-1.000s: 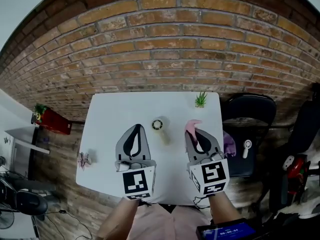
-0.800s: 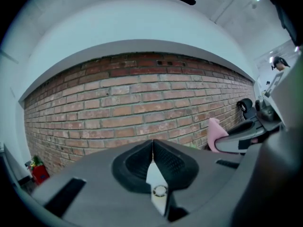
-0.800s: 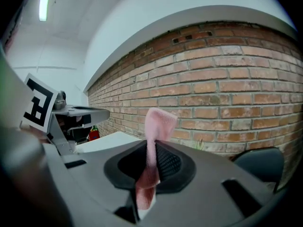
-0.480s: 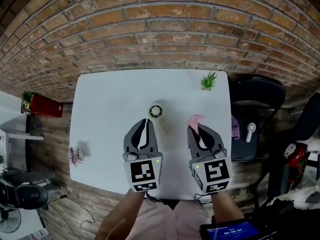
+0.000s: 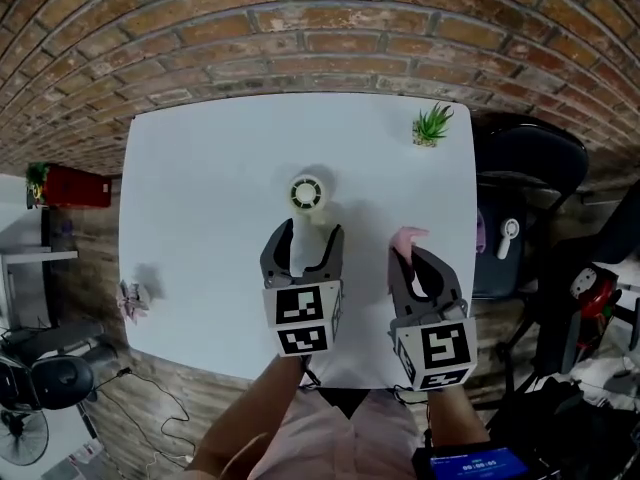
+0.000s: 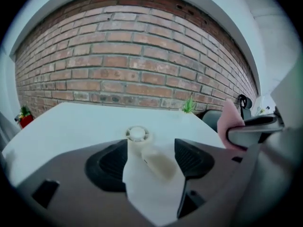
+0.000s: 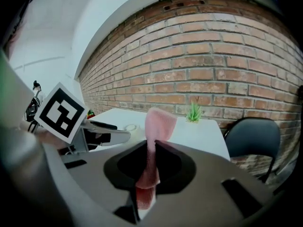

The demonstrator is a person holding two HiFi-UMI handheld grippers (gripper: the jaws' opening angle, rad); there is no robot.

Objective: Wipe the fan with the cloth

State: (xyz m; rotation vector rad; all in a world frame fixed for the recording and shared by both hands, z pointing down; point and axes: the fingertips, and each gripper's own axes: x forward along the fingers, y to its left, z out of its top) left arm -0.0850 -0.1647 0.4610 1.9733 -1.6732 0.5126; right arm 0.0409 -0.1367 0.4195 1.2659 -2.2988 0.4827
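The fan is lying near the middle of the counter, its handle pointing toward the near edge. The left tongs have just been opening and are standing wide apart around that handle, not pressing it. The right tongs are pinching the pink cloth near the right edge.

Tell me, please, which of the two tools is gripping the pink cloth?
The right tool, shut on the pink cloth. The left tool has just been opening its jaws, which stand apart with the fan showing between them.
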